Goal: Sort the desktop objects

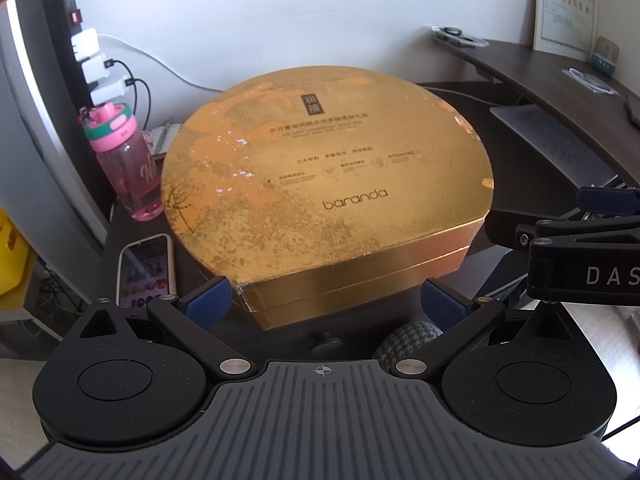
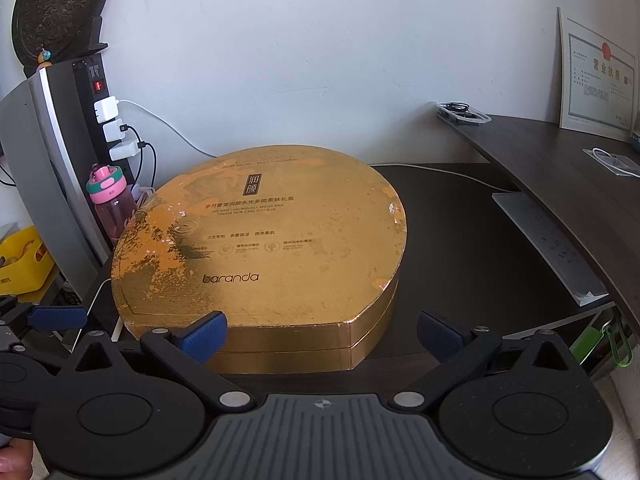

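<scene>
Both grippers are hovering at the near edge of the desk (image 2: 460,216) with jaws spread wide and grasping nothing, the left gripper (image 1: 326,294) and the right gripper (image 2: 322,334) each facing the straight front wall of the gold gift box (image 1: 328,172), probably lining up to take it from two sides since it looks too broad for one. Beside the box a phone (image 1: 148,272) is lying face up, and farther back a pink bottle (image 1: 128,164) is standing near the wall by the power strip (image 2: 100,120).
</scene>
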The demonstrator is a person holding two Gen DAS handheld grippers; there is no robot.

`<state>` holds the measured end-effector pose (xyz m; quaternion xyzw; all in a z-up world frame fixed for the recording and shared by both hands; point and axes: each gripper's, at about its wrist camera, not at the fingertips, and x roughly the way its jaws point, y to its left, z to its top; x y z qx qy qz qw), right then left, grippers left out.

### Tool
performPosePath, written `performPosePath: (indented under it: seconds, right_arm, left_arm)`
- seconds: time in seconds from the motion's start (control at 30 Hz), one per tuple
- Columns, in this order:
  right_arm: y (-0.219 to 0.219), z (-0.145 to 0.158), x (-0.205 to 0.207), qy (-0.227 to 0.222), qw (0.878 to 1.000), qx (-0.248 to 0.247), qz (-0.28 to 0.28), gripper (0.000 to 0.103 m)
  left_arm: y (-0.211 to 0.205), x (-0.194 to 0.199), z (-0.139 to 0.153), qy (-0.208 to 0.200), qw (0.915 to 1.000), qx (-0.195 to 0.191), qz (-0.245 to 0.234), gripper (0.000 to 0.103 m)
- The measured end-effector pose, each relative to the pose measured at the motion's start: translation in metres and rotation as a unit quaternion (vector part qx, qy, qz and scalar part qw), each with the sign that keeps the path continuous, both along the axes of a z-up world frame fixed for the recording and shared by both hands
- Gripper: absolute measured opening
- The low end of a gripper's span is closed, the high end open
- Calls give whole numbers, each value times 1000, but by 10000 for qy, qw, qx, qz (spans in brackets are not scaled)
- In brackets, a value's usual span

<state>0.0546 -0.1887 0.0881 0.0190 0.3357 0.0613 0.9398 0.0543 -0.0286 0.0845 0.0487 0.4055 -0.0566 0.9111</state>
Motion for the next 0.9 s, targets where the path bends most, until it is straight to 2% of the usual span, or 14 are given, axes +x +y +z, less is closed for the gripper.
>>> performPosePath:
  seconds: [0.9]
  right_arm:
    - [1,-1,0,14,10000,1,18,102]
  left_arm:
    - [-1,1,-2,45,10000,1,31,103]
